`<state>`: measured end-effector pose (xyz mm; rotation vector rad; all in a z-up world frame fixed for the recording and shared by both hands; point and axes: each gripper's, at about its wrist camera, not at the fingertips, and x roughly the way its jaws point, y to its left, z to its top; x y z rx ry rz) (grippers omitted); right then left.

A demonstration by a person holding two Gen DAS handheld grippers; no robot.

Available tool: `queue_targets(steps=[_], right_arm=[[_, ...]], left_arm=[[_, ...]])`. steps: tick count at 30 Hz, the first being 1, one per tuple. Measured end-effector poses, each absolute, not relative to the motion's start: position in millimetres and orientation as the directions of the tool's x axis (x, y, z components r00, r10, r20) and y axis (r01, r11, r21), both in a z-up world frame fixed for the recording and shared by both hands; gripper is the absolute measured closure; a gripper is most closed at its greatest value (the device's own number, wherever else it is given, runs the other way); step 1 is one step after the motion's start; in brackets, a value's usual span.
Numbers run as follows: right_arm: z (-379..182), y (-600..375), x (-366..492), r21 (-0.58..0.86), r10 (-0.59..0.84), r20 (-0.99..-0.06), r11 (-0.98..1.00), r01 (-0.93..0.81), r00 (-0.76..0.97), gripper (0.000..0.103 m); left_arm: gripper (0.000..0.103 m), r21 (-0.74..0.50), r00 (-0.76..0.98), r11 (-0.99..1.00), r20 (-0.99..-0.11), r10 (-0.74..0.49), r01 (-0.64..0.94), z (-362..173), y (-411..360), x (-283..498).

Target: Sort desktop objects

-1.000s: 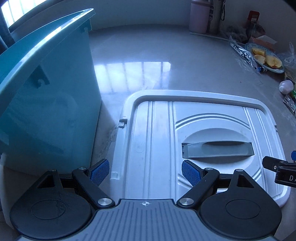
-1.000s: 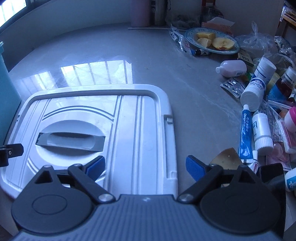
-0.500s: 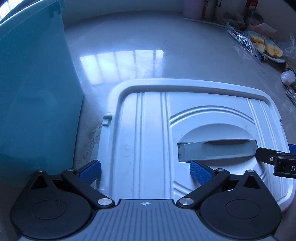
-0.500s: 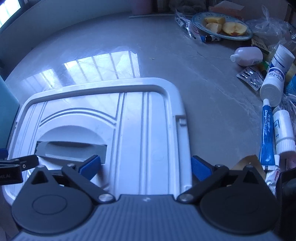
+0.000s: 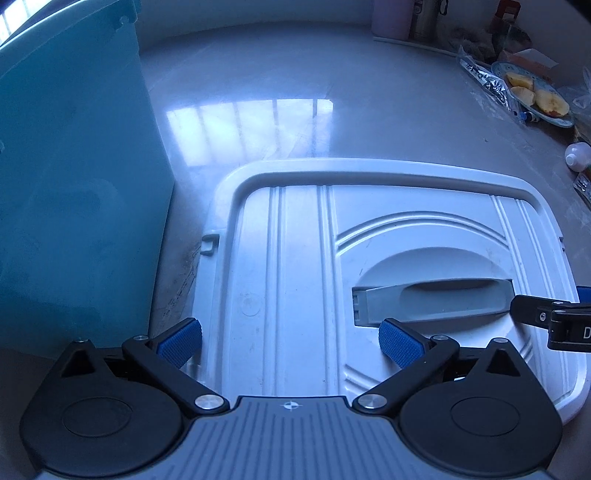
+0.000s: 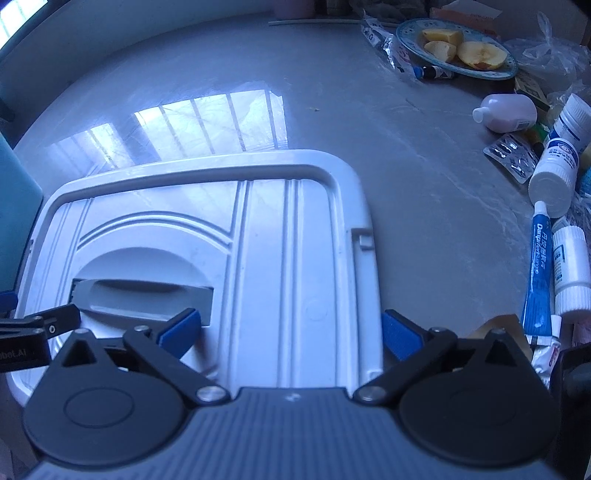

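A white box lid (image 5: pixel 288 258) with a grey handle (image 5: pixel 432 302) lies flat on the pale table, also seen in the right wrist view as the lid (image 6: pixel 280 258) with its handle (image 6: pixel 144 295). My left gripper (image 5: pixel 290 341) is open, its fingers straddling the lid's left near edge. My right gripper (image 6: pixel 290 332) is open over the lid's right near edge. A teal bin (image 5: pixel 74 184) stands to the left of the lid. Medicine bottles (image 6: pixel 554 173), a blue tube (image 6: pixel 539 266) and a blister pack (image 6: pixel 513 158) lie at the right.
A plate of apple pieces (image 6: pixel 458 50) sits at the back right, with plastic bags (image 6: pixel 546 55) and a fallen white bottle (image 6: pixel 506 112) nearby. Tall containers (image 5: pixel 391 18) stand at the far edge. A brown paper scrap (image 6: pixel 502 326) lies by my right finger.
Both grippers have moved forward and lower over the lid's near edge. The teal bin has slid further left in the left wrist view. Both stay open.
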<state>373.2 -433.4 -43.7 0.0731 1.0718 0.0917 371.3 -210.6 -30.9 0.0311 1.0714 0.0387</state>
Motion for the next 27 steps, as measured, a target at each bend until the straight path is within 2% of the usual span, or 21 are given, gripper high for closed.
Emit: queue_targets(steps=[27], right_arm=[[-47, -423, 284, 0.109, 0.105, -0.878, 0.994, -0.017, 0.467, 0.000]], left_arm=[[0.000, 0.047, 0.493, 0.998, -0.870, 0.024, 0.034, -35, -206, 282]])
